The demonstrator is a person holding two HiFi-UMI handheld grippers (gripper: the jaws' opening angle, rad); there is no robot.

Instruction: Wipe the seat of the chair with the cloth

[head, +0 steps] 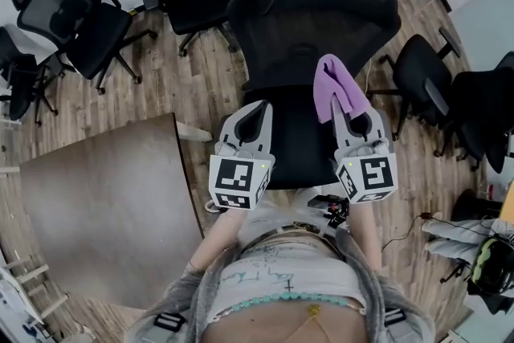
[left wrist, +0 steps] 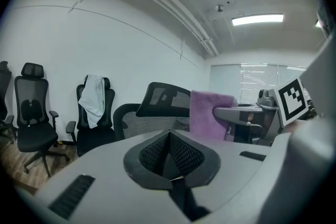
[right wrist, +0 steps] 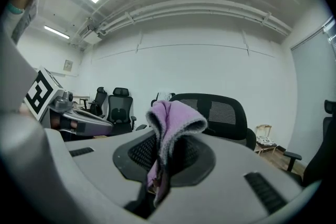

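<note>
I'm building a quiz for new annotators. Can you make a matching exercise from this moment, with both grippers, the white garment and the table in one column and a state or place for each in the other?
Things:
1. left gripper
2. right gripper
3. white garment
4. table

States or places:
a. draped over the back of an office chair
b. shut on the purple cloth
c. shut, with nothing in it
d. on the person's left, brown top

Pairs: 1-c, 2-b, 3-a, 4-d
</note>
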